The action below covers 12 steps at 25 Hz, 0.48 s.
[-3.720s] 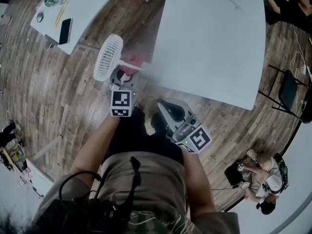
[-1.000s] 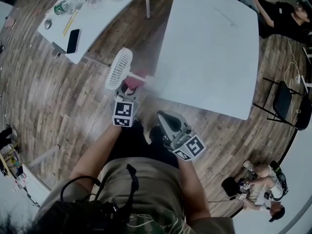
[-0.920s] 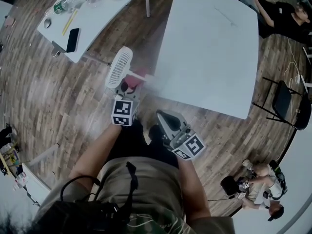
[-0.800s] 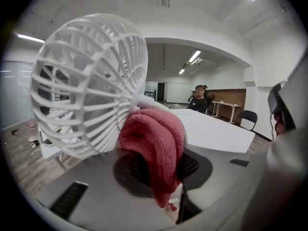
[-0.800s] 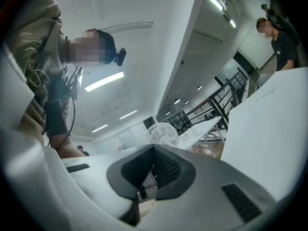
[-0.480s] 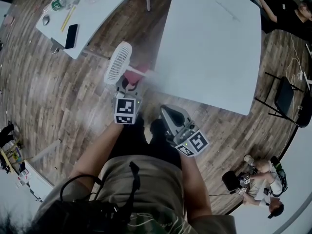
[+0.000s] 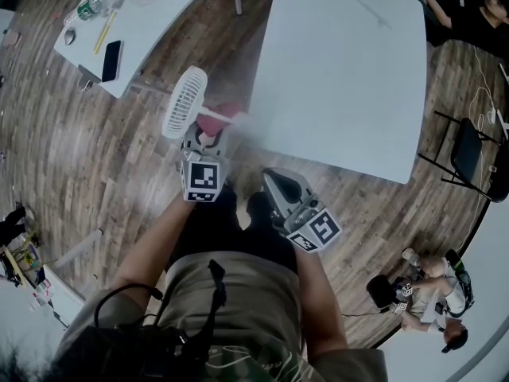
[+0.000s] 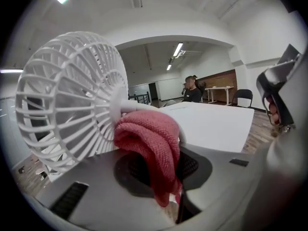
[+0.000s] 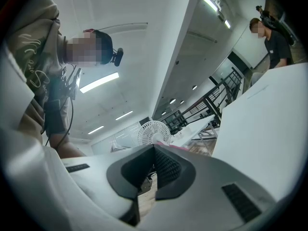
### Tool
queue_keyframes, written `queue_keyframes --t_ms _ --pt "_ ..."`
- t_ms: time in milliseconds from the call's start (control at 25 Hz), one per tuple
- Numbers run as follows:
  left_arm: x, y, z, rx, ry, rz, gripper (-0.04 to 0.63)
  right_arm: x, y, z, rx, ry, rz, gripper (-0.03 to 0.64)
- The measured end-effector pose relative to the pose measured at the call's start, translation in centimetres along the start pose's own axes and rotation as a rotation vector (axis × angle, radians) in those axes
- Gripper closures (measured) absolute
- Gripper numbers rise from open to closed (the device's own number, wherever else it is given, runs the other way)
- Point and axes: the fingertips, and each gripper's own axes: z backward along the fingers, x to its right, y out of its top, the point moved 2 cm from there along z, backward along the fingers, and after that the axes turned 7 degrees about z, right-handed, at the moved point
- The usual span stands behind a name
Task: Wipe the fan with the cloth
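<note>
Step in hand: wiping the fan's neck. The left gripper (image 8: pixel 162 173) pinches the cloth (image 8: pixel 151 138) between its jaws, and the cloth is bunched against the stem just behind the fan (image 8: pixel 67 95) grille. The fan hangs off the near corner of the table (image 7: pixel 342 78), above the floor; what bears its foot cannot be told. The right gripper (image 9: pixel 154 170) has its jaws pressed together on nothing, well apart from the fan. Judgement: the next move calls for drawing the cloth across the grille, with the idle gripper steadying the fan.

left gripper (image 7: pixel 202 139) with cloth (image 7: pixel 216 121) — rolled slightly | marker cube (image 7: pixel 201 180) — now squarer to camera
</note>
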Motion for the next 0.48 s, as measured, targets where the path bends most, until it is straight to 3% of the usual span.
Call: queue_keyframes --t_ms 480 --pt "0.3 -1.3 -0.9 -0.008 -0.021 -0.071 0.499 0.8 -0.6 1.3 0.013 -0.023 0.01 0.615"
